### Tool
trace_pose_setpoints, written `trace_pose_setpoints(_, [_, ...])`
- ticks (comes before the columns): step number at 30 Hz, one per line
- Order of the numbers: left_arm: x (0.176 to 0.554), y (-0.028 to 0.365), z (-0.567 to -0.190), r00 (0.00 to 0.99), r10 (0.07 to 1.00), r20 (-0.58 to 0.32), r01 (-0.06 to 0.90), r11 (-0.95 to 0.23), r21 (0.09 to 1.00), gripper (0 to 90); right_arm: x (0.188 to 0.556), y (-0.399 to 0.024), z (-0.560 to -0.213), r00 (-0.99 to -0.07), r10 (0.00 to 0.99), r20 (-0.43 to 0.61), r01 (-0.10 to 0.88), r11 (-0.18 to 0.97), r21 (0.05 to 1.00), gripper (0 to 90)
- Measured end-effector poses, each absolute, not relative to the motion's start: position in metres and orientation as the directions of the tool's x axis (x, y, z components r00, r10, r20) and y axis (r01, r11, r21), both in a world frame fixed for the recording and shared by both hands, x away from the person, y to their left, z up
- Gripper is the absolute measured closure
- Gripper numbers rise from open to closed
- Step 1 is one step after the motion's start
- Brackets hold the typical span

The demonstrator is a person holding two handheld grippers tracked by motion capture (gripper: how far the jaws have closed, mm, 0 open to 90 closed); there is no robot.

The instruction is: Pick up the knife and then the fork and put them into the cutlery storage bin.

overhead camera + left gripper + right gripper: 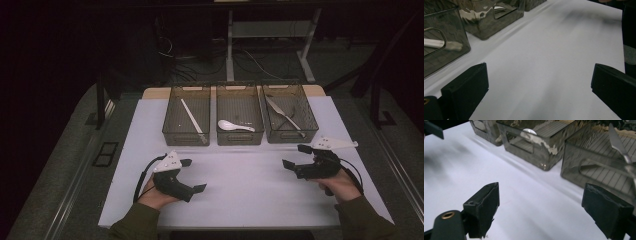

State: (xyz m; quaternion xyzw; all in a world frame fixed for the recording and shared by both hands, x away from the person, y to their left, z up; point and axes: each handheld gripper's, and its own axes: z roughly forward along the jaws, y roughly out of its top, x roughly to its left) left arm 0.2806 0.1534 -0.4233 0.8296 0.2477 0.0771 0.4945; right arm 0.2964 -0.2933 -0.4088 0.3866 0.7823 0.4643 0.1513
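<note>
White mat [240, 185] between the hands is bare — free passage across the front. Three bins [240, 120] stand in a row along the far edge, walls nearly touching — they block forward passage; access into them is from above.

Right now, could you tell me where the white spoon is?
In the high view, the white spoon lies in the middle bin of the three, between the bin with the chopstick and the bin with the knife.

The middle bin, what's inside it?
The middle bin holds a white spoon lying flat, bowl toward the left. Its dark near wall hides the strip of floor just behind it.
</note>
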Motion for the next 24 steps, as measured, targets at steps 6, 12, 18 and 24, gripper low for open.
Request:
trace_pose_setpoints(6, [0.281,0.153,-0.424,0.868,0.482,-0.121,0.337,-0.39,0.857,0.0,0.278,-0.297,-0.422,-0.657,0.744,0.122,0.466,0.273,0.841,13.8])
trace_pose_setpoints(12, [0.28,0.152,-0.423,0.871,0.477,-0.117,0.331,-0.394,0.858,0.0,0.268,-0.302,-0.437,-0.659,0.737,0.151,0.489,0.268,0.83,12.3])
trace_pose_setpoints(18, [0.279,0.151,-0.423,0.871,0.478,-0.112,0.327,-0.395,0.858,0.0,0.262,-0.299,-0.438,-0.672,0.725,0.149,0.479,0.273,0.834,12.2])
trace_pose_setpoints(24, [0.279,0.151,-0.423,0.871,0.478,-0.111,0.328,-0.399,0.856,0.0,0.261,-0.297,-0.437,-0.675,0.723,0.148,0.474,0.271,0.838,12.2])
